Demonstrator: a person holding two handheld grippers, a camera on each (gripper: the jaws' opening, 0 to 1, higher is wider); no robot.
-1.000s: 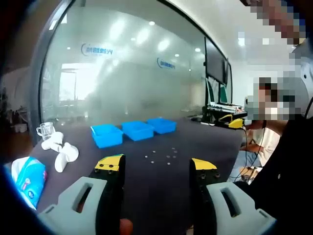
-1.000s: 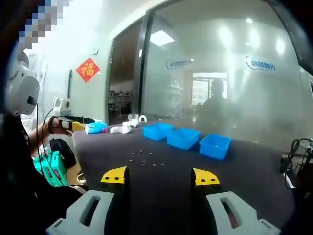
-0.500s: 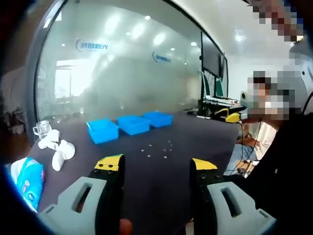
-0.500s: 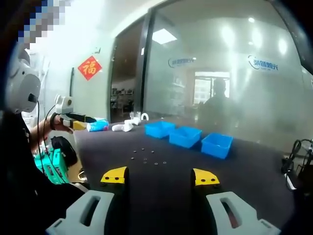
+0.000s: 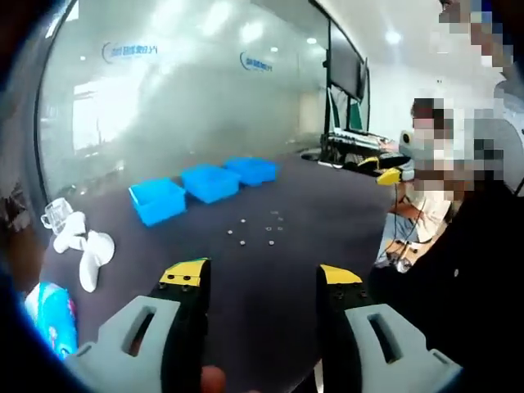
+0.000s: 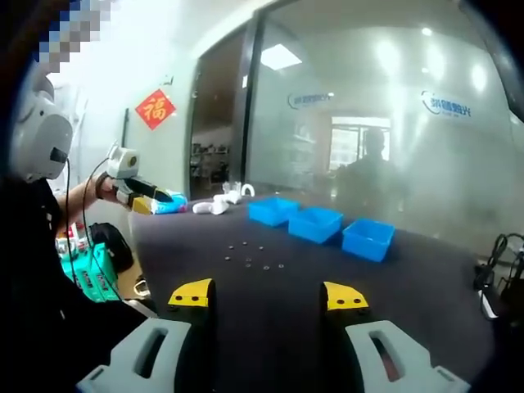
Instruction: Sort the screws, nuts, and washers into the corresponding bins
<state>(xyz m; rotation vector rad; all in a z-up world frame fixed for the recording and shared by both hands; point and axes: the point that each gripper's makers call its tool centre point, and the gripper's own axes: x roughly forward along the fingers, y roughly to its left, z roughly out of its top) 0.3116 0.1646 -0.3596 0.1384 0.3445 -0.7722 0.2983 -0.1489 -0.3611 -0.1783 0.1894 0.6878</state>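
Several small screws, nuts and washers lie scattered on the dark table, short of a row of three blue bins. My left gripper hovers open above the table's near edge, with nothing between its yellow-tipped fingers. In the right gripper view the same loose parts lie before the bins. My right gripper is also open and holds nothing. The left gripper shows at that view's left, in a person's hand. The right gripper shows at the left gripper view's right.
White objects, a clear glass cup and a blue packet sit at one end of the table. Frosted glass walls stand behind it. A person stands at the table's edge. A green box sits beside it, lower down.
Both cameras have shifted a little; the table and bins now sit slightly lower in the left gripper view. In the right gripper view the left gripper has moved rightward. No part has moved.
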